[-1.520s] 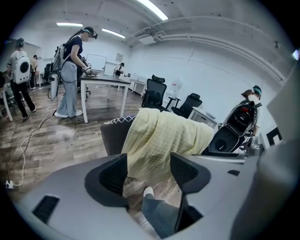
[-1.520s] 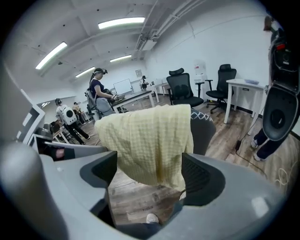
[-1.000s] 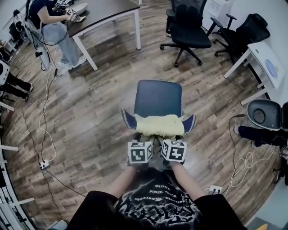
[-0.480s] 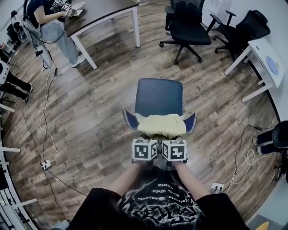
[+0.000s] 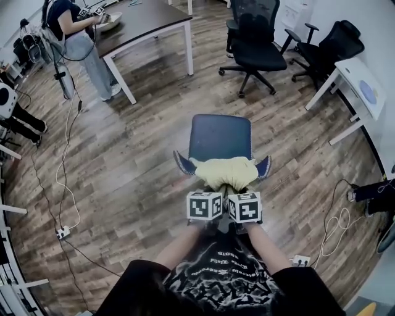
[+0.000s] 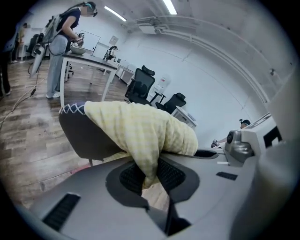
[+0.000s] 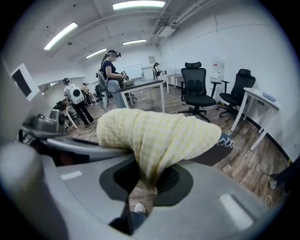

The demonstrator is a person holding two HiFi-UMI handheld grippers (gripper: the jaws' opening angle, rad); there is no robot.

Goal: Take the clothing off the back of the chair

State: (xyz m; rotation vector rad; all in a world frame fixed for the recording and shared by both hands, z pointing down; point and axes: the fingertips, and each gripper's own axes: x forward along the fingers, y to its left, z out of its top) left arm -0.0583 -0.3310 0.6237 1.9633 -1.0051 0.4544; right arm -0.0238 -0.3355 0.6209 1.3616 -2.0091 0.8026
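Observation:
A pale yellow checked garment (image 5: 225, 171) hangs over the dark back of a blue-seated chair (image 5: 219, 136). Both grippers sit side by side at its near edge, their marker cubes hiding the tips in the head view. My left gripper (image 6: 149, 177) has a fold of the yellow garment (image 6: 140, 131) between its pads, and its jaws are closing on it. My right gripper (image 7: 146, 180) pinches another fold of the garment (image 7: 159, 136) the same way, its jaws also closing. The chair back (image 6: 89, 136) shows beneath the cloth.
A long dark table (image 5: 148, 18) stands at the far left, with a person (image 5: 80, 43) standing at it. Black office chairs (image 5: 256, 43) and a white desk (image 5: 364, 86) are at the far right. Cables and a power strip (image 5: 62, 231) lie on the wood floor at the left.
Both grippers have drawn closer together at the garment's near edge. The cloth has bunched toward the middle of the chair back.

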